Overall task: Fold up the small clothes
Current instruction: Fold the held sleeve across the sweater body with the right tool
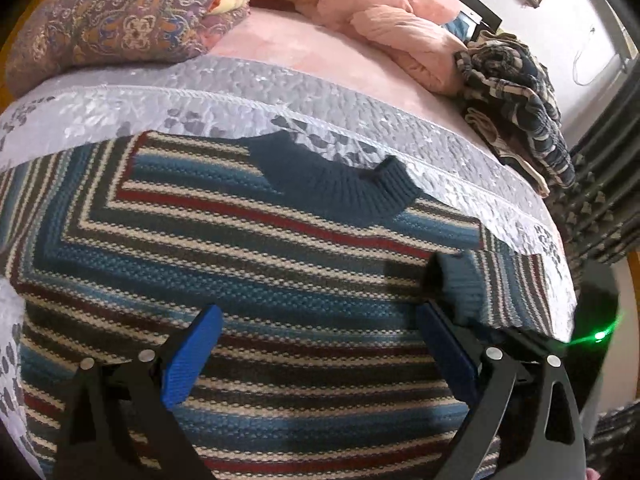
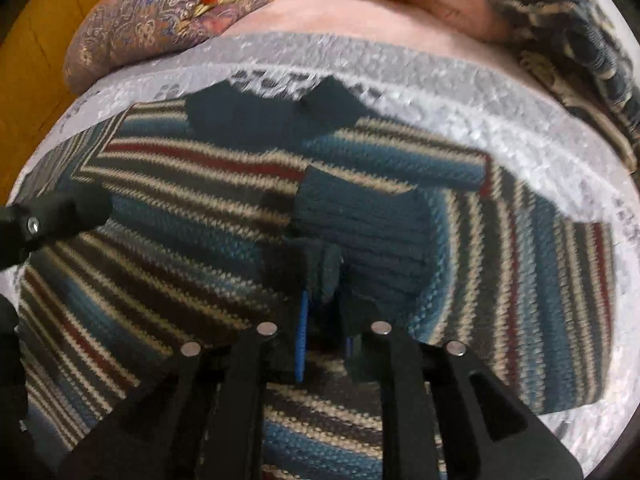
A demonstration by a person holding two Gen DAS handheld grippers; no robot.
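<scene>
One striped sweater (image 1: 240, 264) is lying on one quilted cover (image 1: 200, 100). Two grippers are showing: left gripper (image 1: 316, 344), right gripper (image 2: 324, 320). One patterned pillow (image 1: 112, 20), one pink blanket (image 1: 400, 28) and one plaid garment (image 1: 516, 92) are lying behind.

Soft, even indoor light falls across both views, with dark fisheye corners bending the edges. The right wrist view is smeared by motion blur, while a green lens flare (image 1: 599, 335) glows at the left view's right edge.

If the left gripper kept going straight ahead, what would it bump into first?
Most likely the striped sweater. The left gripper is open just above it, pointing along the knit toward the dark collar. How high it hangs is hard to tell.
</scene>
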